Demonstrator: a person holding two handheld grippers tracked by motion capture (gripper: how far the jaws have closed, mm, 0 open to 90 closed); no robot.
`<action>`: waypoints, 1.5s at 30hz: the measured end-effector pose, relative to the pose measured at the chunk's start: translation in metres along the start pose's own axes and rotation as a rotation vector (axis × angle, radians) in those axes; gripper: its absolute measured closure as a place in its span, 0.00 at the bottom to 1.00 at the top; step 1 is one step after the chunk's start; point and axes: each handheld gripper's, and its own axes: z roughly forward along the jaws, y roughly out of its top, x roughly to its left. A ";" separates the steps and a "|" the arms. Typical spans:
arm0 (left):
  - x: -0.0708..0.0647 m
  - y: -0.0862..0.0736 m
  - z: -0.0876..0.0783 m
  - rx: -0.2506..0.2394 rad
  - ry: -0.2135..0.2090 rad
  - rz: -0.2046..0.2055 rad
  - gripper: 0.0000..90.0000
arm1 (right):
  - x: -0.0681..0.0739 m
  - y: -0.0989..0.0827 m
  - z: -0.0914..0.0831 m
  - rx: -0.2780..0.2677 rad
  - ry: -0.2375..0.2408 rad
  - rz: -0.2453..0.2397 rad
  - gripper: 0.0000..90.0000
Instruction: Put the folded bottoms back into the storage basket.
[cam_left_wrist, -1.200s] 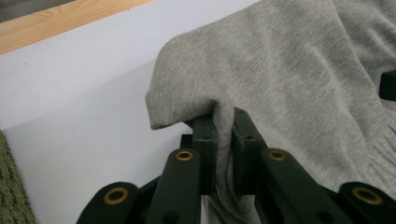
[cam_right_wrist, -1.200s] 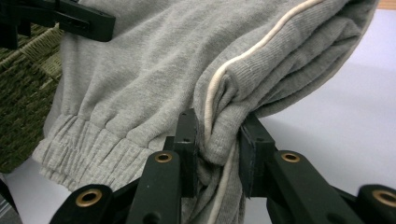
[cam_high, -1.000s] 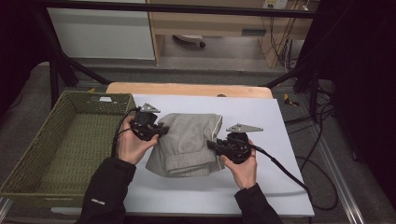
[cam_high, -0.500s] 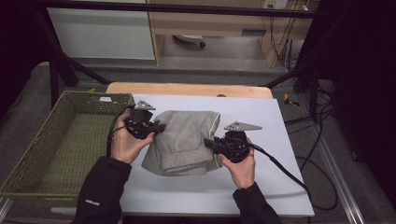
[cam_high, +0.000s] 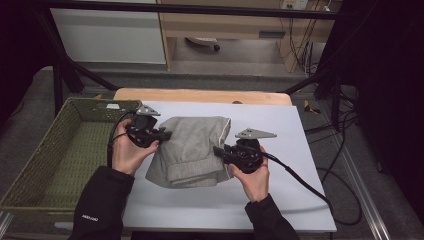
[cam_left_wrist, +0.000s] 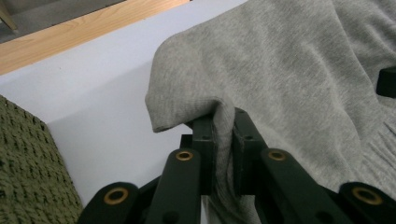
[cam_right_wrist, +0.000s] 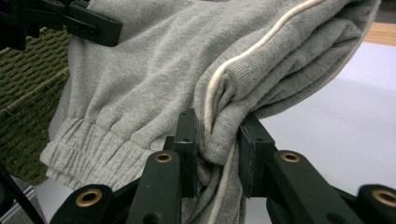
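A folded grey sweat garment (cam_high: 192, 150) with a cream side stripe lies across the white tabletop (cam_high: 280, 200). My left gripper (cam_high: 167, 135) is shut on its left edge; in the left gripper view the grey cloth (cam_left_wrist: 280, 79) is pinched between the two black jaws (cam_left_wrist: 224, 140). My right gripper (cam_high: 217, 150) is shut on the right edge, where a thick bunch of fabric (cam_right_wrist: 154, 74) with the cream stripe sits between the jaws (cam_right_wrist: 217, 135). The garment hangs slightly lifted between both grippers. The ribbed cuff (cam_right_wrist: 88, 149) droops at the near end.
A green woven basket (cam_high: 60, 155) stands at the left of the table, close to the left hand. A wooden strip (cam_high: 200, 95) runs along the table's far edge. A black cable (cam_high: 310, 185) trails from the right gripper over the table's right side.
The left hand has moved left toward the basket and a little up, drawing the garment's left edge with it. The right hand has shifted only slightly.
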 end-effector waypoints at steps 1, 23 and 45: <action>0.000 0.000 0.000 0.000 0.000 0.000 0.91 | 0.001 0.000 0.000 0.000 0.001 -0.003 0.81; 0.000 0.004 -0.027 0.001 0.012 0.004 0.91 | 0.018 0.010 -0.001 -0.020 0.026 -0.028 0.81; -0.001 0.009 -0.050 -0.003 0.032 0.014 0.91 | 0.029 0.017 -0.004 -0.047 0.053 -0.038 0.81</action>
